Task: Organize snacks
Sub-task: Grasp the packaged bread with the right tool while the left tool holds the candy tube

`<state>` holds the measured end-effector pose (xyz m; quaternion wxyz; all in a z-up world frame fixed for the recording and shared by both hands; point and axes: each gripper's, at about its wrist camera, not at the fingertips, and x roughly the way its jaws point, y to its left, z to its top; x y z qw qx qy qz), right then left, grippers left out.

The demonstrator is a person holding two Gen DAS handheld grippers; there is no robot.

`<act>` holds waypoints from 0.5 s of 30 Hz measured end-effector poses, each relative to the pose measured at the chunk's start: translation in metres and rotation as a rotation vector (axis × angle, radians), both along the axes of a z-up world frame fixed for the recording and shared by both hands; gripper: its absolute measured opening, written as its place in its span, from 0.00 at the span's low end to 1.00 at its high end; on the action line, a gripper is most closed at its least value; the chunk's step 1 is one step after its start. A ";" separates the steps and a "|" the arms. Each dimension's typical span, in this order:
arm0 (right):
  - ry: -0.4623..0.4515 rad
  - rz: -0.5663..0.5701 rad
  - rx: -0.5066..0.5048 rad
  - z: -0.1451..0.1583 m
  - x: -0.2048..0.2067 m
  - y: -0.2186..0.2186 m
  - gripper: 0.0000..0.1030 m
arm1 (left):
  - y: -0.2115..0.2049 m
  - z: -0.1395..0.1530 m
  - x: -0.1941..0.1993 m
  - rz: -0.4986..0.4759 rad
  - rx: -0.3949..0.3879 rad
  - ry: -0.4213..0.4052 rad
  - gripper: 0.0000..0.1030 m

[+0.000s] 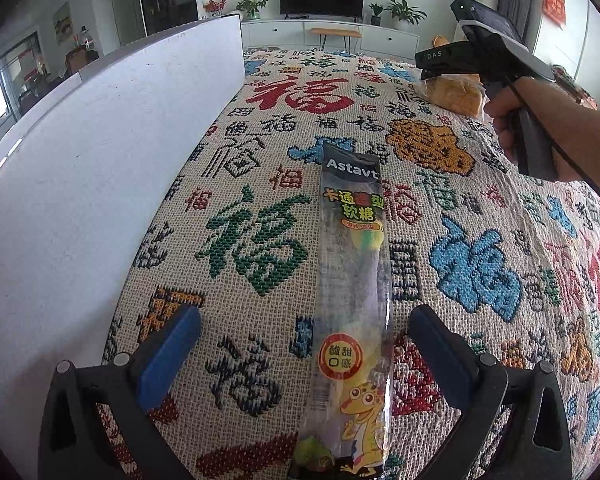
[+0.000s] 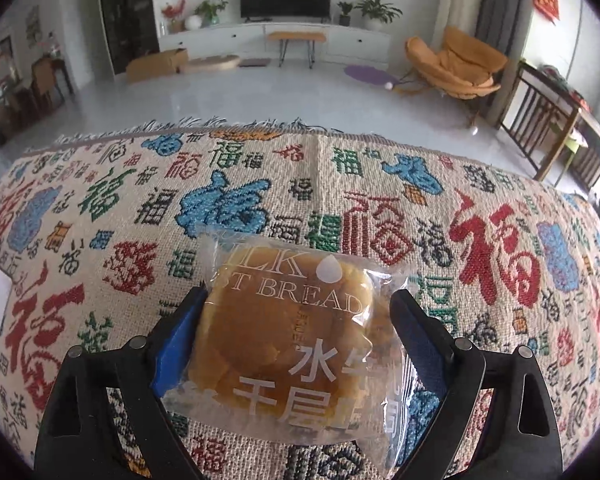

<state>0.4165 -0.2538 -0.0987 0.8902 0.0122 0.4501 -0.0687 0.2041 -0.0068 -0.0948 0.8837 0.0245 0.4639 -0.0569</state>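
While the left gripper (image 1: 304, 344) hangs over the patterned cloth (image 1: 260, 152) that covers the counter, its fingers (image 1: 168, 356) stand spread wide apart, gripping nothing. The long gummy candy packet (image 1: 352, 300) lies flat on the cloth between them, running lengthwise away from the camera, its cartoon lizard end nearest and its dark "Astavt" end farthest; neither finger touches it. A tall white board (image 1: 100, 152) stands just beside the cloth on the left.

In the right wrist view, the right gripper (image 2: 296, 320) has its fingers (image 2: 176, 348) released and spread, one on each side of the bread packet (image 2: 292, 332). The clear wrapper with the round brown bun rests on the cloth (image 2: 380, 184); the left blue pad sits right at the wrapper's edge, though I cannot tell whether it touches, and the right finger is close beside the other edge. From the left wrist view, a hand (image 1: 512, 120) holds that gripper's handle over the bread packet (image 1: 456, 98), far across the cloth from the candy
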 end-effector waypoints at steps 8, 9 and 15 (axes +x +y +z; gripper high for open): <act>0.014 0.074 0.053 0.000 -0.005 -0.007 0.89 | 0.000 0.000 0.000 0.000 -0.001 0.000 1.00; 0.030 0.084 0.053 0.002 -0.005 -0.006 0.87 | 0.000 0.000 0.000 0.000 0.000 0.000 1.00; 0.016 0.127 0.102 0.017 -0.032 -0.011 0.73 | 0.000 0.000 0.000 0.000 0.000 0.000 1.00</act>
